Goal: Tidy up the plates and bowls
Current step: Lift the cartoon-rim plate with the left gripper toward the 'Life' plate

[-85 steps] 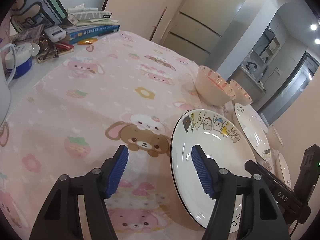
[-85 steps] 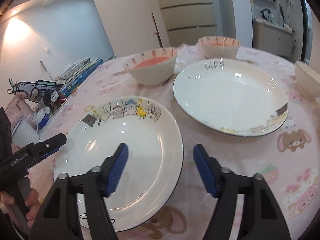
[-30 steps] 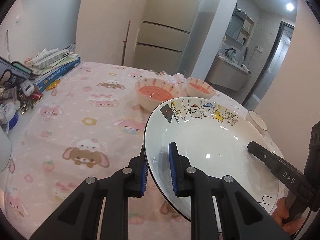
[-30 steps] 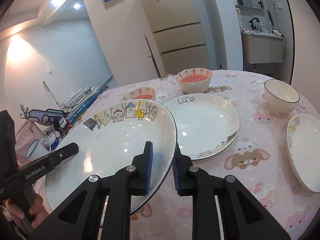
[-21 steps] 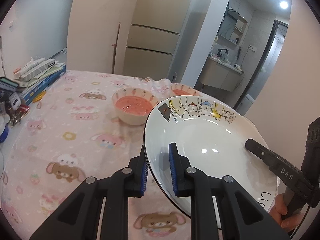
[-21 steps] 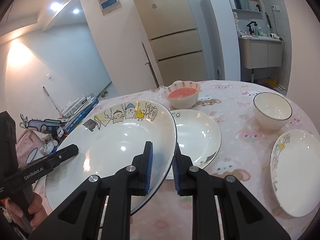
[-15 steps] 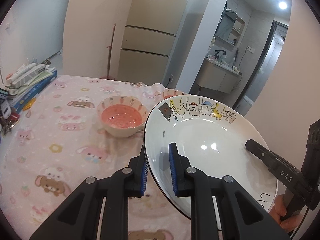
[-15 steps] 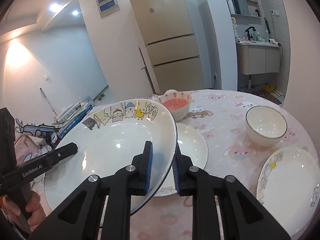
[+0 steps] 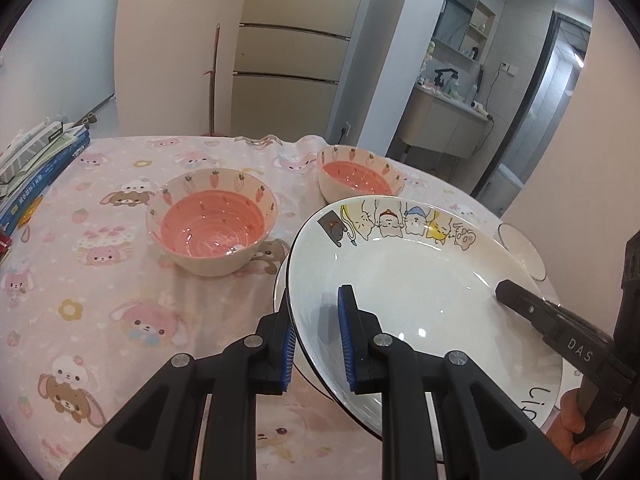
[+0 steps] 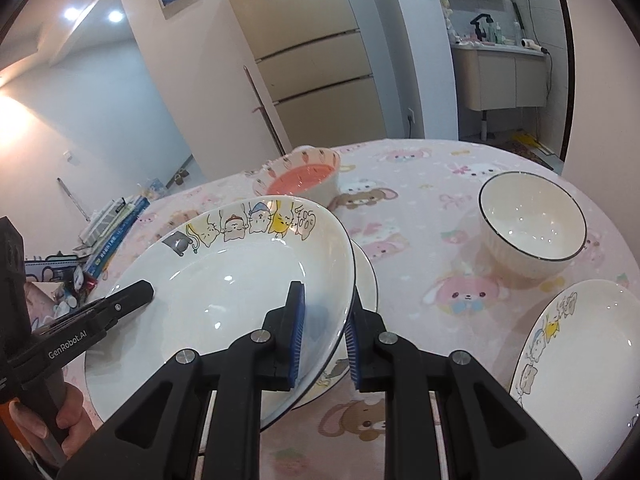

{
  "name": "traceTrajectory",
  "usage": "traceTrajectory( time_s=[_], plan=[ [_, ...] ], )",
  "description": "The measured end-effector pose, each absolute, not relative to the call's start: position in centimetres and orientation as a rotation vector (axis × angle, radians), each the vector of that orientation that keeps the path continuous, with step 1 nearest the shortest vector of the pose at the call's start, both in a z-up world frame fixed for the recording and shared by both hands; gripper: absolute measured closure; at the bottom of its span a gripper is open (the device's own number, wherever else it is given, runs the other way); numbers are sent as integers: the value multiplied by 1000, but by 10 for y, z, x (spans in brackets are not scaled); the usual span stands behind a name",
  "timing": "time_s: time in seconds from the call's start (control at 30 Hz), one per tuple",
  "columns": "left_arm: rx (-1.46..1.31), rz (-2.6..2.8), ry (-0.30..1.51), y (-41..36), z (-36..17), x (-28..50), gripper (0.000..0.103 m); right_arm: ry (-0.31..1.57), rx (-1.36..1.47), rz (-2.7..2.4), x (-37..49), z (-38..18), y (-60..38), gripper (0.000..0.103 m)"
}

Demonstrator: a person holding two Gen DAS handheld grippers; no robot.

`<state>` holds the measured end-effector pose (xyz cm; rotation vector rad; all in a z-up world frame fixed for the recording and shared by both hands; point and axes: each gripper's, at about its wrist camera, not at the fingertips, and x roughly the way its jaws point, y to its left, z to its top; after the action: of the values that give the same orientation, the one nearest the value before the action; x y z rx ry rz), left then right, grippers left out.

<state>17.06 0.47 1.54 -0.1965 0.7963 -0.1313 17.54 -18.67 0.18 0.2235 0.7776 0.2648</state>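
Observation:
Both grippers hold one white cartoon plate (image 9: 420, 288) by opposite rims, above the table. My left gripper (image 9: 318, 344) is shut on its left rim; my right gripper (image 10: 324, 340) is shut on its right rim, where the plate (image 10: 224, 292) fills the left of the view. Directly below it lies a second white plate (image 10: 366, 276), mostly hidden, with only its edge showing (image 9: 279, 284). Two pink carrot bowls (image 9: 212, 228) (image 9: 360, 176) stand beyond. A white bowl (image 10: 532, 224) and another cartoon plate (image 10: 584, 352) sit to the right.
The round table has a pink cartoon cloth (image 9: 100, 280). Books (image 9: 36, 160) are stacked at its far left edge. A fridge and a broom stand behind the table, with a bathroom doorway to the right.
Both grippers closed on the cartoon plate, lifted it off the table and carried it to the right; it now hangs over the second white plate.

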Motion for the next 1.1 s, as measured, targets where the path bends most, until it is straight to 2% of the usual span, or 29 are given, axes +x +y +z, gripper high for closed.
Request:
traceTrajectory(
  time_s=[0.7,1.1],
  plan=[
    [-195,-136,852,1,-26,192,83,889,187,205,192,-35,-183,82],
    [-197,-132,854,0,-36,198,83,886,121,167,193,-39,-176,80]
  ],
)
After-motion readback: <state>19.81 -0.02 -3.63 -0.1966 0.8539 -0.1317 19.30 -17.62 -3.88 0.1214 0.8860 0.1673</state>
